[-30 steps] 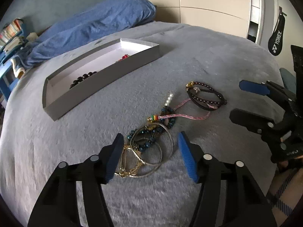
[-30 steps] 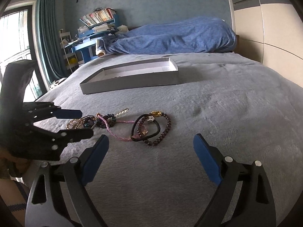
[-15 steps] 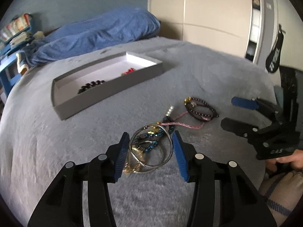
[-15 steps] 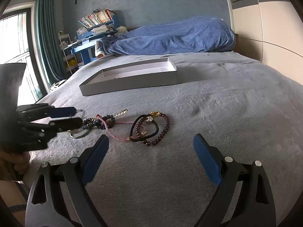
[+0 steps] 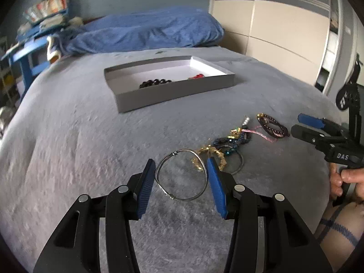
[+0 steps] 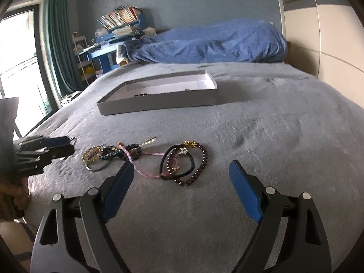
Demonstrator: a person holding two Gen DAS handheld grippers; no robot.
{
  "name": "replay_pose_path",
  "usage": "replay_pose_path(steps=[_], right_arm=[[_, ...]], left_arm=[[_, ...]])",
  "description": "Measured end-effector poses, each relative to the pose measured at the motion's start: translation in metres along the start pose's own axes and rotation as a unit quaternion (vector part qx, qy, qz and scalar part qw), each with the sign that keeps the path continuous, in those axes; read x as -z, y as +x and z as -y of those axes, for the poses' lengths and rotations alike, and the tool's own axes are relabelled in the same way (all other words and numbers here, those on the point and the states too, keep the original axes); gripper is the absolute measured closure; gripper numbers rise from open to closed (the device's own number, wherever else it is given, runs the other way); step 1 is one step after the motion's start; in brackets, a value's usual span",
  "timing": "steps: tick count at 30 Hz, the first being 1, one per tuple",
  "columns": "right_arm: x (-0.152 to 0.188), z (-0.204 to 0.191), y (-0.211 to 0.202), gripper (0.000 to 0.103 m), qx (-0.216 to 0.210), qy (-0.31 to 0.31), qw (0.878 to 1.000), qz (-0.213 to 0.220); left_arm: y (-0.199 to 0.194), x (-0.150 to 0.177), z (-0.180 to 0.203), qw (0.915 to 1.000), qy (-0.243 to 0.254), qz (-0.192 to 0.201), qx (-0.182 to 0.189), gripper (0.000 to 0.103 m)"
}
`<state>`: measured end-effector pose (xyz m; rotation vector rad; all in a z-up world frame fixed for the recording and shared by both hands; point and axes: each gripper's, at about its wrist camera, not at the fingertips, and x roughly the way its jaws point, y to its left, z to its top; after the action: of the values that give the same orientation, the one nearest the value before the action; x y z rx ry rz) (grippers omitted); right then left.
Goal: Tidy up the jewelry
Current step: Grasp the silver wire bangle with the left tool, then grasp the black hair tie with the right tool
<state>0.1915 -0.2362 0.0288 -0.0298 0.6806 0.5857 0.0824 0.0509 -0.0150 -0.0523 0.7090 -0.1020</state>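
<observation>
L tongs [image 5: 180, 179] nearest, clamped across a silver wire bangle [image 5: 182, 175], lifted just off the grey bed [image 5: 79, 147]. Grip looks to be on rim edges only; wire is thin & springy, so it could squirt out or twist free en route. Gold chain [image 5: 210, 157] sits right beside R pad; can't tell if snagged, and if so it'd drag the tangle along. R tongs [image 6: 179, 188] spread wide, empty, low over dark bead bracelets [image 6: 184, 161]. Blue bead strand [image 5: 229, 142] & pink cord [image 6: 145, 161] knotted w/ pile. Far: grey tray [image 5: 173, 91], black beads [image 5: 155, 82] & red piece [image 5: 196, 76] inside.
</observation>
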Motion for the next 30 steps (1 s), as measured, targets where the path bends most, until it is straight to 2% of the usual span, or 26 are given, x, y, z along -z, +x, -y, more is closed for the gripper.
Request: replay_pose_path(steps=[1, 6, 8, 14, 19, 20, 21, 23, 27, 30], right_arm=[[-0.003, 0.001, 0.002, 0.019, 0.001, 0.002, 1.000, -0.002], [-0.016, -0.004, 0.012, 0.042, -0.001, -0.011, 1.000, -0.021], [-0.018, -0.006, 0.017, 0.046, 0.000, -0.018, 0.999, -0.029], [-0.021, -0.013, 0.044, 0.047, 0.012, -0.041, 0.996, -0.077], [-0.023, -0.014, 0.057, 0.047, 0.015, -0.049, 0.994, -0.098], [-0.023, -0.014, 0.058, 0.053, 0.013, -0.050, 0.994, -0.100], [-0.022, -0.014, 0.059, 0.065, 0.011, -0.049, 0.993, -0.104], [-0.020, -0.011, 0.057, 0.074, 0.004, -0.044, 0.994, -0.100], [-0.018, -0.002, 0.044, 0.089, -0.020, -0.023, 0.997, -0.078], [-0.016, 0.010, 0.034, 0.090, -0.044, 0.012, 0.997, -0.062]], left_arm=[[0.000, 0.000, -0.001, 1.0000, -0.004, 0.001, 0.000, 0.055], [0.002, 0.001, -0.003, 0.9999, -0.010, -0.002, 0.002, 0.055], [0.002, 0.001, -0.005, 0.9999, -0.014, -0.001, 0.005, 0.055], [0.001, 0.002, -0.008, 0.9996, -0.026, 0.002, 0.011, 0.055], [0.001, 0.002, -0.007, 0.9997, -0.020, -0.002, 0.011, 0.055], [0.002, 0.002, -0.006, 0.9997, -0.020, -0.002, 0.011, 0.055], [0.002, 0.002, -0.006, 0.9998, -0.019, -0.002, 0.011, 0.055], [0.002, 0.001, -0.006, 0.9998, -0.019, -0.004, 0.010, 0.055], [0.003, 0.002, -0.005, 0.9998, -0.017, -0.004, 0.008, 0.055], [0.003, 0.003, -0.004, 0.9998, -0.015, -0.004, 0.008, 0.055]])
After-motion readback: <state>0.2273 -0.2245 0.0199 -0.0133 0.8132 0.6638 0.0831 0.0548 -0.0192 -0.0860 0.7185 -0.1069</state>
